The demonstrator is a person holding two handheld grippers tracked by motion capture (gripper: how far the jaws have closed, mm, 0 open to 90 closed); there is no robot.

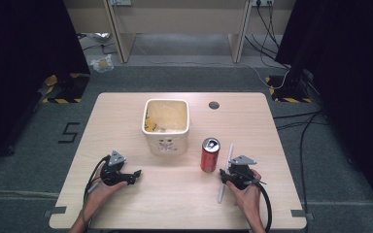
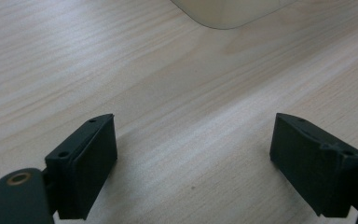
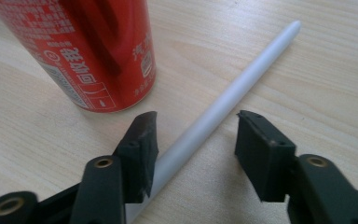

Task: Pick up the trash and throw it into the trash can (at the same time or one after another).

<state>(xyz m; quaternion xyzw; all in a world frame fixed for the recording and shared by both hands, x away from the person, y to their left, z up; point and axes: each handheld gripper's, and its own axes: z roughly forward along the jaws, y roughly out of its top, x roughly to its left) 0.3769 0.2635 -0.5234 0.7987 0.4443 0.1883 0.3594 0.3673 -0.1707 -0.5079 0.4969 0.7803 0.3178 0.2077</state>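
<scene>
Straw [image 3: 223,100]: white, thin, straight tube lying flat on the table [image 1: 175,199], just right of the red can [image 1: 210,155]; its far end points away from the person.
Handling, judged: very light, smooth, probably slippery; likely hollow plastic that dents if squeezed hard. It may roll or skid sideways when nudged.
Where to grip: near the lower half, across its width, both pads square to the tube; low approach needed since it lies flush on the wood.
Right gripper [image 3: 193,140]: jaws straddle the straw, half closed, not yet clamping; the left pad looks to touch it, hard to be sure, while the right pad stands clear.
Can: upright, opened top, close beside the straw; a bump could tip it.
Left gripper [image 2: 193,154]: released, jaws wide, nothing between them, resting low over bare wood.
Cream bin [image 1: 166,125]: mid-table, well apart from the straw.
</scene>
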